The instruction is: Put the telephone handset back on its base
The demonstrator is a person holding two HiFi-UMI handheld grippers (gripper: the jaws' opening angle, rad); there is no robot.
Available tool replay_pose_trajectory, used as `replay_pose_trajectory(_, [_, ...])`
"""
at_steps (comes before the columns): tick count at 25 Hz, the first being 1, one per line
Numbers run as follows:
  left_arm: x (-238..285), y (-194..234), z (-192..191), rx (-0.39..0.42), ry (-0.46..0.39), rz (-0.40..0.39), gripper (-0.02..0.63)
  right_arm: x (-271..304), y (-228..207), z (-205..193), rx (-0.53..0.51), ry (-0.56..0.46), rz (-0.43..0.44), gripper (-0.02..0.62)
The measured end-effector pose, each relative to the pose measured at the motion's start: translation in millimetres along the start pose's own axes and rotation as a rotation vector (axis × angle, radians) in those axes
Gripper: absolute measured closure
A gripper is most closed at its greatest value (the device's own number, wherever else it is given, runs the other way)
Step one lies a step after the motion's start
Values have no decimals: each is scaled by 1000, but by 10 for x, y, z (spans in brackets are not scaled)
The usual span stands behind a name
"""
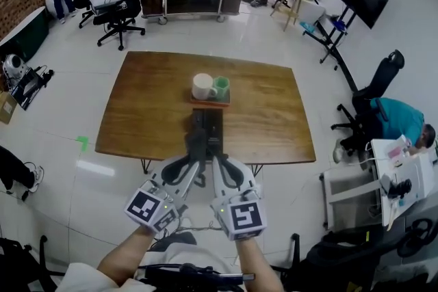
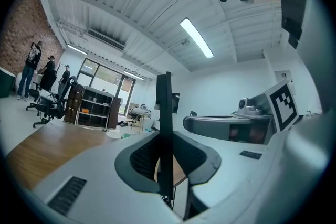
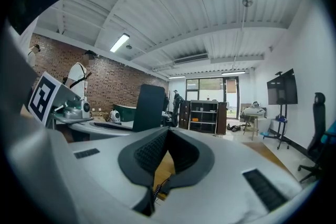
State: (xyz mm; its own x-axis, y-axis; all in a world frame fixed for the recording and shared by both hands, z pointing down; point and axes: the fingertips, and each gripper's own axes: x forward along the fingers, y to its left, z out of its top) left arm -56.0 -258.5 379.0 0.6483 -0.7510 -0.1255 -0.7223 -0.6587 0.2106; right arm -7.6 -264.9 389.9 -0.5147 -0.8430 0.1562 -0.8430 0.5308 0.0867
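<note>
Left gripper jaws pinching upright handset, right gripper jaws pressed together, table edge beneath

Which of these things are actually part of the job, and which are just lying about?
Part of the job:
telephone handset, clamped in the left gripper
telephone base

Just lying about:
white mug
green cup
tray under them

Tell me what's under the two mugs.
A flat reddish tray lies under the white mug and green mug. Only its front edge shows; the mugs cover the rest.
</note>
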Motion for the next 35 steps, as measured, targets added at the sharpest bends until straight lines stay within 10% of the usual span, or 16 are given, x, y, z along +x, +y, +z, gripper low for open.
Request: replay_pose_trajectory(35, [839, 1231, -1254, -274, 279, -37, 541, 653, -376, -386, 90, 76, -62, 591])
